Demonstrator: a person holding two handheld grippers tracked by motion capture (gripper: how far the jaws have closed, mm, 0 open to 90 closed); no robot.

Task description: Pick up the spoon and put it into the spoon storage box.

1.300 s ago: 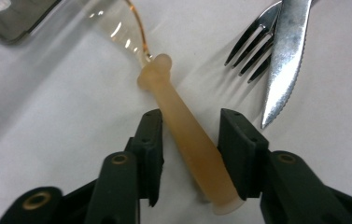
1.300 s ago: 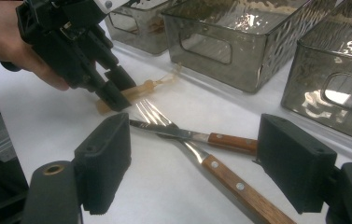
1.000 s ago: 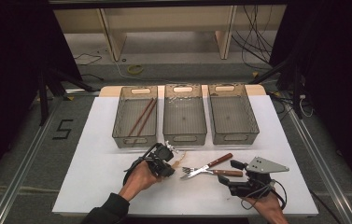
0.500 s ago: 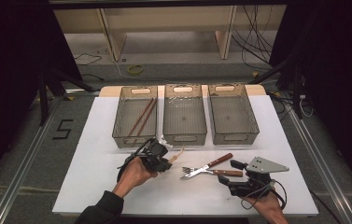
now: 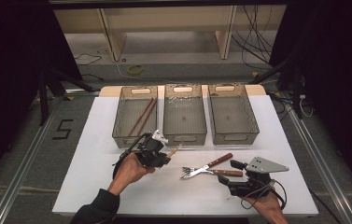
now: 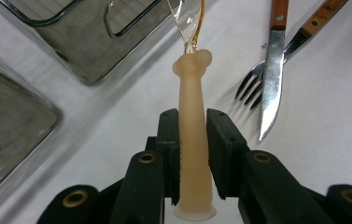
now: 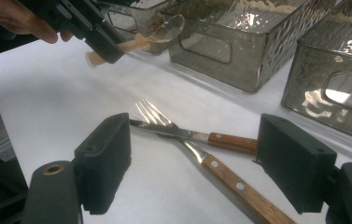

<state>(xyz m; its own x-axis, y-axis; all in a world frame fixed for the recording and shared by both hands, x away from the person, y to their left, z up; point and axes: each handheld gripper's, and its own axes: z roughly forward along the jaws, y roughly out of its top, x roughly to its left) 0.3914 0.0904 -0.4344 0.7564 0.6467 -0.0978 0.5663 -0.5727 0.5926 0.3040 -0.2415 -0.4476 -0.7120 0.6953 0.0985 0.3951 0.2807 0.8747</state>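
floor (image 5: pixel 33 140): grey, a black 5 marked on it | shelf (image 5: pixel 164 18): pale wood, behind the table | cables (image 5: pixel 257 42): on the floor | sides: dark

In the left gripper view the spoon's (image 6: pixel 193 135) clear bowl runs off the top edge, and the pads of the left hand-held gripper (image 6: pixel 193 154) cover part of its pale handle. The knife (image 6: pixel 271 70) and fork (image 6: pixel 281 60) lose their wooden handles at that same edge. In the high view the spoon is too small to make out.
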